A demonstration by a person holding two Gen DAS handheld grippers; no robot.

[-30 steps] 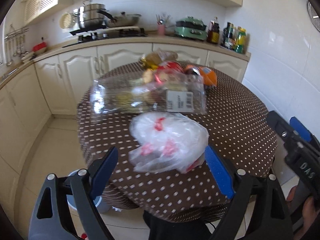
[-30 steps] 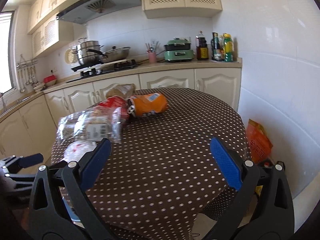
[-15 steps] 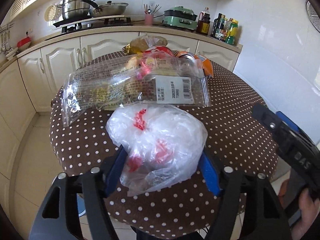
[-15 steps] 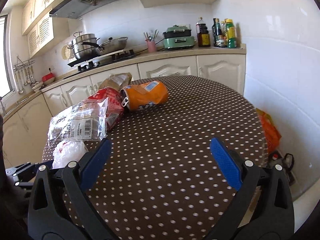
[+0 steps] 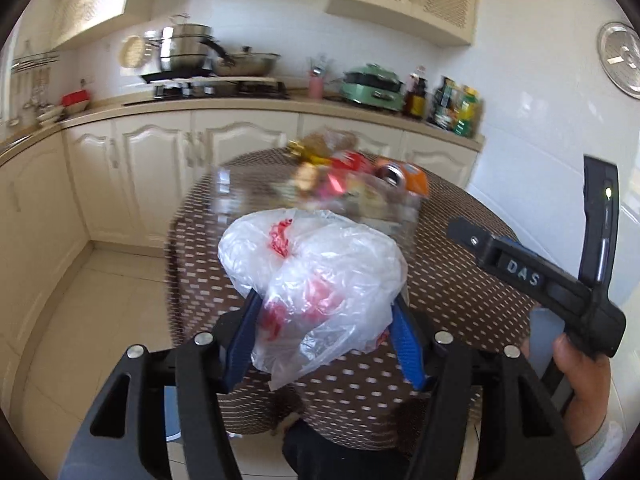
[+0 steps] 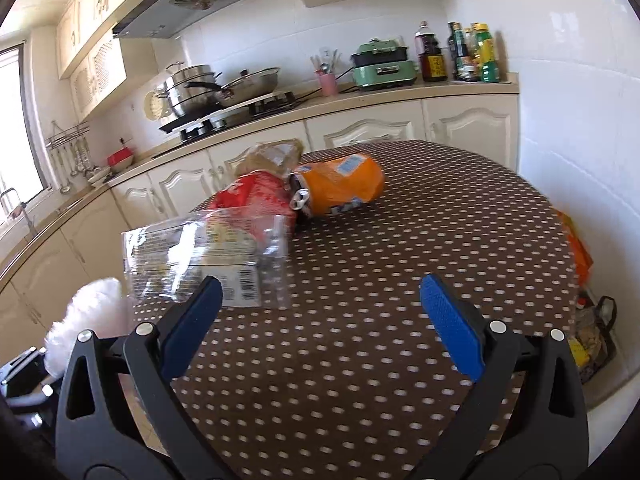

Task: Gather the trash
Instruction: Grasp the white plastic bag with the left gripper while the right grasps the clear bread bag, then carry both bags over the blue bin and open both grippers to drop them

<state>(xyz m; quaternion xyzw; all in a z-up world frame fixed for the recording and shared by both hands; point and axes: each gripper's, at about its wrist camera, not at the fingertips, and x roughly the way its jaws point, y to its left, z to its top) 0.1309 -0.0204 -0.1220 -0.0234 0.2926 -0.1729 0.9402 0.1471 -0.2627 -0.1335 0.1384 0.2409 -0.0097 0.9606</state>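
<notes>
A round table [image 6: 400, 264] covered in a brown cloth with white dots stands in a cream kitchen, with trash scattered across its far-left part. The left gripper [image 5: 324, 340] has just been closing, and its blue pads [image 5: 406, 350] now pinch a crumpled white plastic bag with red print [image 5: 316, 280], which bulges up and forward out of the jaws. The bag sits over the table's near edge, apparently lifted clear of the cloth, likely so it can be carried off to a bin. The right gripper [image 6: 320, 320] hangs above the near middle of the table with its jaws spread wide and nothing between them, seemingly lined up for the next piece. Just ahead of its left finger lies a clear flat wrapper with a barcode label [image 6: 208, 260]; behind that are a red packet [image 6: 252, 196], a dented orange can [image 6: 340, 188] on its side, and a brownish bag [image 6: 272, 156] at the far rim. The right half of the table is bare cloth, giving open room to move. The table's left edge drops to a tiled floor [image 5: 92, 300] beside the cabinets [image 5: 152, 176]. In the left view the person's other hand [image 5: 580, 376] grips the right tool's handle, close beside the bag.
</notes>
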